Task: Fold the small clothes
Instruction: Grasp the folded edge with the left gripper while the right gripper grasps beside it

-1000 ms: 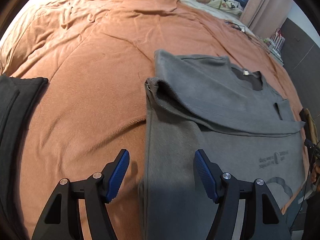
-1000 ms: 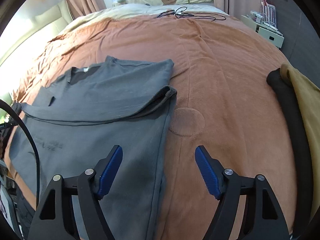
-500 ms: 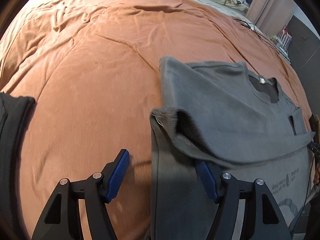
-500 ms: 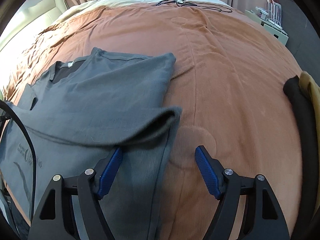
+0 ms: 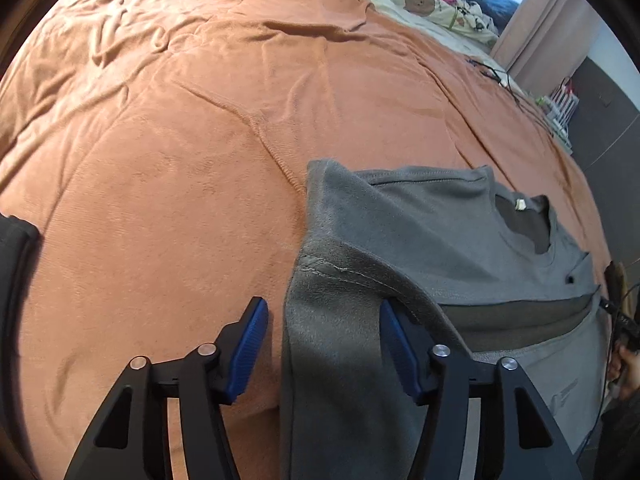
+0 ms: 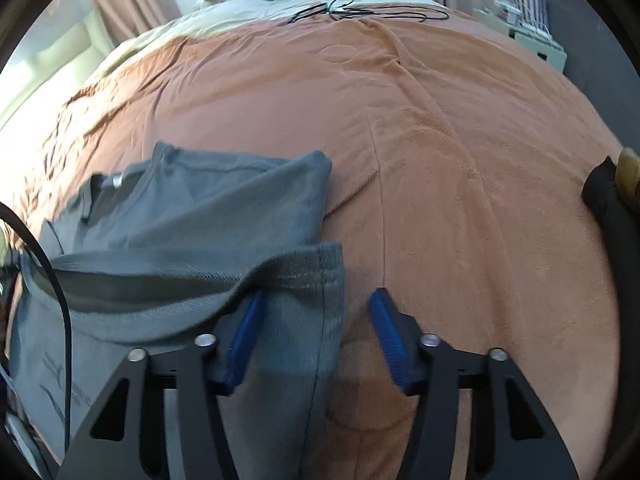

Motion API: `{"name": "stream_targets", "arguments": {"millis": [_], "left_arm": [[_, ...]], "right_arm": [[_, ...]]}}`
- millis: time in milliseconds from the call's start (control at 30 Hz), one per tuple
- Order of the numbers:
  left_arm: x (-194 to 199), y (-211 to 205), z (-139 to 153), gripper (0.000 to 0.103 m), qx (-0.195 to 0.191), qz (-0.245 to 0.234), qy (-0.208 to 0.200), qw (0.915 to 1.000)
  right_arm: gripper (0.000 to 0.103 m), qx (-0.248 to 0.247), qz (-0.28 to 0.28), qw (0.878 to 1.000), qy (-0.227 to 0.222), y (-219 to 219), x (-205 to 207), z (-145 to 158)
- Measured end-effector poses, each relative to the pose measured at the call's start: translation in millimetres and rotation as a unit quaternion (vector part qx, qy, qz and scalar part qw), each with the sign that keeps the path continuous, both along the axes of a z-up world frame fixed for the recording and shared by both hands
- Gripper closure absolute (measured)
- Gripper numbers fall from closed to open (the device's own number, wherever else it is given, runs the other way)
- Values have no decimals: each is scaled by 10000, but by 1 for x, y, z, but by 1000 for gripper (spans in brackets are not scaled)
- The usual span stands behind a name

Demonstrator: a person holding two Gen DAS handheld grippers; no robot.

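Note:
A grey T-shirt point(image 5: 420, 232) lies on the orange blanket point(image 5: 180, 152), its top part folded down into a flap across the body. In the left wrist view my left gripper point(image 5: 322, 306) straddles the shirt's left side edge at the flap's corner. Its jaws are closing; the left pad point(image 5: 248, 344) is still clear of the cloth. In the right wrist view the same T-shirt point(image 6: 224, 216) has its right side edge between the closing jaws of my right gripper point(image 6: 318, 296). The left pad point(image 6: 244, 336) sits at the flap's hem, and a gap remains at the right pad.
A dark folded garment point(image 5: 12, 280) lies at the left edge. Black and yellow clothes point(image 6: 604, 208) lie at the right. Cables point(image 6: 352, 6) and bear-print bedding point(image 5: 420, 0) are at the far end, with a white rack point(image 6: 532, 36) beside the bed. A hand point(image 5: 624, 364) shows far right.
Both grippers have moved forward along the shirt's side edges up to the folded flap, and their jaws have narrowed around the cloth. The flap's corners look slightly lifted.

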State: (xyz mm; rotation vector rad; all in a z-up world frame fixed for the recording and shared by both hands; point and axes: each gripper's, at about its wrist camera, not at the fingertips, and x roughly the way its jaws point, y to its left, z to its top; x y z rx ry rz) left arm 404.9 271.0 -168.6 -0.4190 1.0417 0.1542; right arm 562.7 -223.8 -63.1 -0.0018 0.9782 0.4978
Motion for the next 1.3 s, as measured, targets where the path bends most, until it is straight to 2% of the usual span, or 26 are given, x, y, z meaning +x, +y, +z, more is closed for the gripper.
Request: {"name": "stream_targets", "arguments": {"millis": [133, 233, 300, 433, 467, 500, 600, 667, 800, 1133, 1233, 1300], "left_arm": [[1, 5, -4, 53, -334, 33, -85, 9994], [-1, 14, -7, 67, -709, 136, -239, 9971], [-2, 18, -8, 82, -791, 214, -281, 9962], [-9, 25, -5, 94, -931, 374, -465, 9939], [-10, 27, -4, 96, -940, 408, -496, 9935], [-12, 28, -4, 97, -936, 442, -509, 9933], [-15, 34, -3, 97, -1047, 553, -551, 9914], [-16, 35, -4, 97, -1085, 591, -535, 9909], [-13, 34, -8, 97, -1180, 530, -453, 9906], [-9, 37, -13, 97, -1271, 462, -506, 9895], [-9, 37, -14, 97, -1268, 462, -486, 9897], [-9, 36, -14, 97, -1215, 466, -476, 9904]], "right_arm": [[59, 161, 31, 9998, 65, -4, 0, -3], [59, 331, 91, 9993, 115, -11, -1, -4], [59, 420, 87, 9990, 139, -16, -1, -4], [71, 600, 12, 9980, 195, -24, 4, -4], [77, 627, -1, 9979, 189, -24, 4, -4], [85, 639, -41, 9978, 168, -25, 5, -3], [98, 749, -186, 9969, 139, -32, 4, -2], [99, 826, -235, 9962, 128, -35, 1, -2], [99, 846, -45, 9962, 201, -33, -3, -5], [94, 1175, 0, 9919, 483, -35, 12, -13], [82, 1272, 0, 9904, 537, -36, 15, -17], [79, 1279, -16, 9904, 530, -35, 16, -19]]}}
